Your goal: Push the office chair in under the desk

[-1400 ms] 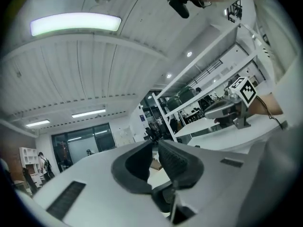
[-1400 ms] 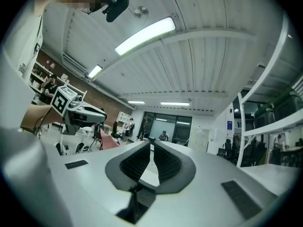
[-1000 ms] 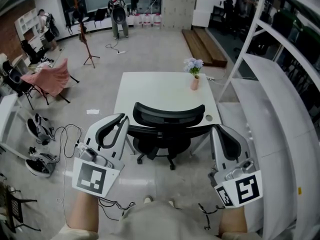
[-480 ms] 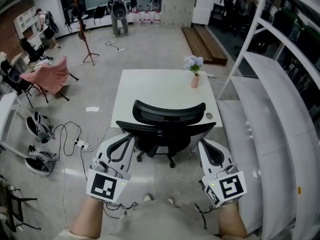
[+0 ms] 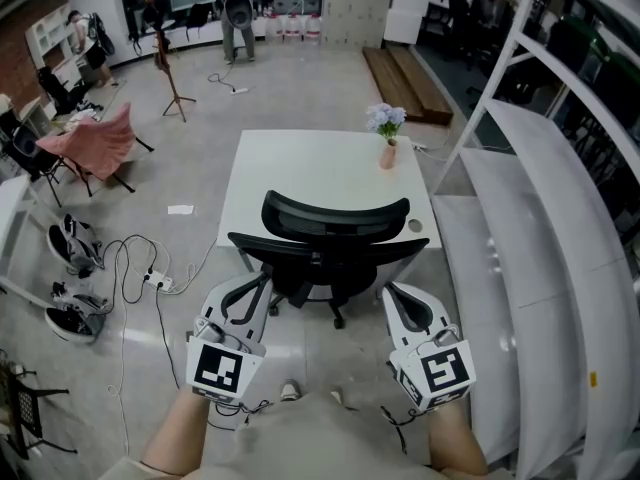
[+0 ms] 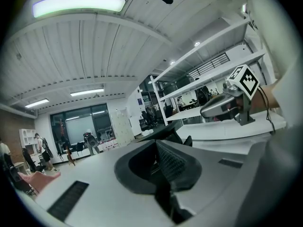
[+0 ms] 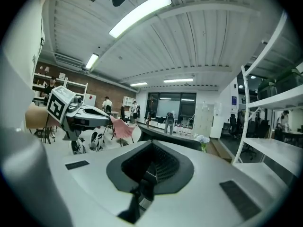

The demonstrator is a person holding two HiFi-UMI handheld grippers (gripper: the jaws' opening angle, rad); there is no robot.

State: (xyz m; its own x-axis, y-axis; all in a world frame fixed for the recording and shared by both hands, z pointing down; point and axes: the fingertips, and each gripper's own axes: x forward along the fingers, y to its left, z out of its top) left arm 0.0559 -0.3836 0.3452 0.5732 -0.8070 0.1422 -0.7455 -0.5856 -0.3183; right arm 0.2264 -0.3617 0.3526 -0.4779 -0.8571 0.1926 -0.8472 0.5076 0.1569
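The black office chair (image 5: 330, 230) stands at the near edge of the white desk (image 5: 320, 168), its curved backrest toward me and its seat partly under the top. My left gripper (image 5: 262, 280) is shut and empty, just left of the chair's base and short of the backrest. My right gripper (image 5: 390, 293) is shut and empty too, on the chair's right side. Neither touches the chair. In the left gripper view the shut gripper (image 6: 157, 148) points at the chair's dark back (image 6: 163, 131). The right gripper view has the shut gripper (image 7: 151, 149) below the backrest edge (image 7: 170, 138).
A small vase of flowers (image 5: 387, 150) stands on the desk's far right. White shelving (image 5: 520, 228) runs along the right. Cables and shoes (image 5: 90, 278) lie on the floor at left, beyond them a pink-draped chair (image 5: 95, 143) and a stand (image 5: 172, 78). A person (image 5: 237, 13) stands far back.
Both grippers have come down and drawn back toward me, from beside the chair's armrests to the floor-level space in front of its base. The chair has not shifted.
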